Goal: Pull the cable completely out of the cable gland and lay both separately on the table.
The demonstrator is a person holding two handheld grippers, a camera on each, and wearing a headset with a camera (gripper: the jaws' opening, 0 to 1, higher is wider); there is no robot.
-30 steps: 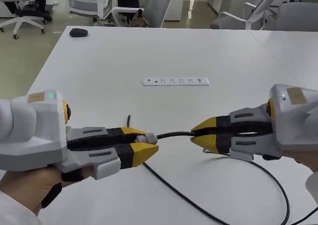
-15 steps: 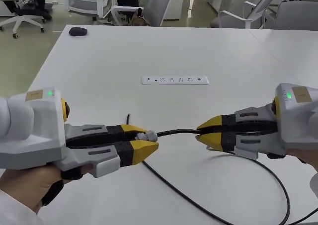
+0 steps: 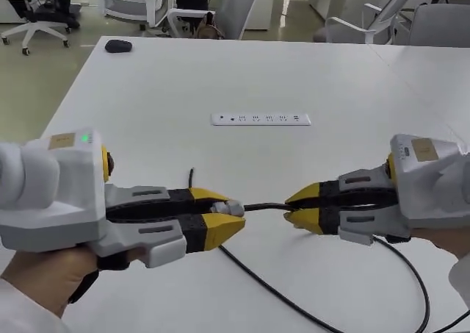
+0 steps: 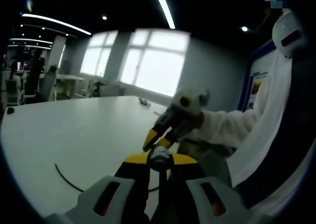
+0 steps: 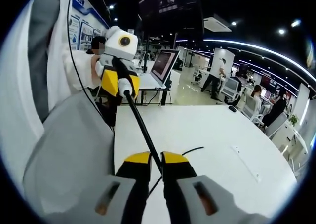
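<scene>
The left gripper (image 3: pixel 236 214) is shut on the cable gland (image 3: pixel 226 209), and the right gripper (image 3: pixel 288 209) is shut on the cable (image 3: pixel 264 206) just beside it. Both are above the table's (image 3: pixel 220 76) near edge. The cable runs straight between them, so the pull goes along this line. The power strip (image 3: pixel 261 118) lies well apart and does not block it.

table (image 3: pixel 220 76): looked smooth, matt white
cable (image 3: pixel 264 207): had a black, rubbery, slightly shiny sheath
cable gland (image 3: pixel 228 209): was pale grey plastic
left gripper (image 3: pixel 237 214): wore matt grey and yellow plastic
power strip (image 3: pixel 261 118): was white plastic
</scene>
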